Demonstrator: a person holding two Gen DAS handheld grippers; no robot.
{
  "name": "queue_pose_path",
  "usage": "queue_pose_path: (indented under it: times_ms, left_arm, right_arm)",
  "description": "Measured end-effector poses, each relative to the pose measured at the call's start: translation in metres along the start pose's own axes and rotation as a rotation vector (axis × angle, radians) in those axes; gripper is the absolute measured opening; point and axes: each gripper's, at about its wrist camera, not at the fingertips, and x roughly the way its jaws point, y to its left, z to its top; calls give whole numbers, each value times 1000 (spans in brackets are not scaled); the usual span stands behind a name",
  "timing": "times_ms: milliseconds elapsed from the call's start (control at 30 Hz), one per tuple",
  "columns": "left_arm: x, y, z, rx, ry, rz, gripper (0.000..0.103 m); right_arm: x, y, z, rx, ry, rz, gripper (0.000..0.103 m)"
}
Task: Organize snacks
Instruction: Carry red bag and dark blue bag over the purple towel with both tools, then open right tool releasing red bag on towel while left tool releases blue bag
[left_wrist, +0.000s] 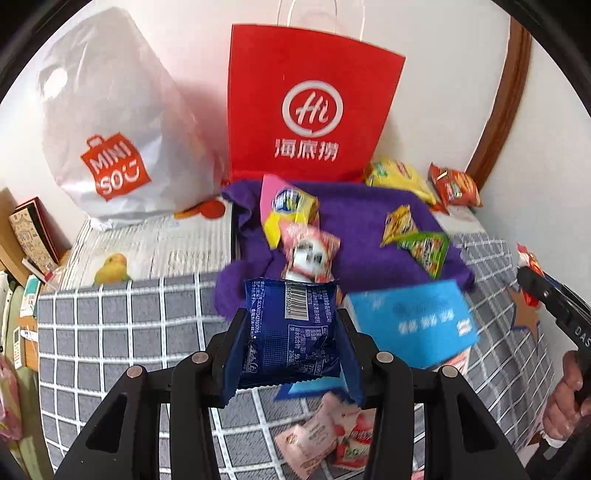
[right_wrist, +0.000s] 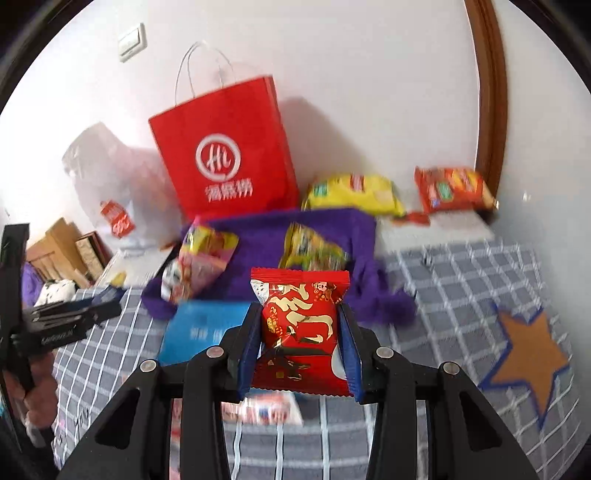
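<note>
My left gripper is shut on a dark blue snack packet, held above the grey checked bedcover. In the right wrist view my right gripper is shut on a red snack packet with gold lettering. Ahead lies a purple cloth with several small snack packets on it: a pink and yellow one, a pink and white one, a yellow one and a green one. A blue box lies near the cloth's front edge. Pink packets lie under the left gripper.
A red paper bag with handles and a white plastic bag stand against the wall behind the cloth. A yellow bag and an orange bag lie at the back right. Boxes sit at the left. A hand shows at the right edge.
</note>
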Motion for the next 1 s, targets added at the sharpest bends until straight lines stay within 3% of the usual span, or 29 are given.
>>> queue_pose_path:
  times_ms: [100, 300, 567, 767, 867, 1000]
  left_arm:
    - [-2, 0, 20, -17, -21, -27, 43]
    - [4, -4, 56, -24, -70, 1, 43]
    - [33, -13, 94, -32, -68, 13, 43]
    - [69, -20, 103, -20, -43, -12, 43]
    - [89, -18, 102, -33, -9, -37, 43]
    - [98, -18, 100, 5, 9, -4, 43]
  right_arm:
    - [9, 4, 26, -20, -12, -1, 40]
    - [50, 3, 66, -24, 12, 1, 40]
    - [100, 8, 106, -30, 37, 29, 40]
    - [135, 12, 103, -77, 102, 80, 40]
    - [159, 12, 96, -99, 179, 121, 40]
    - [175, 10, 90, -122, 223, 112, 40]
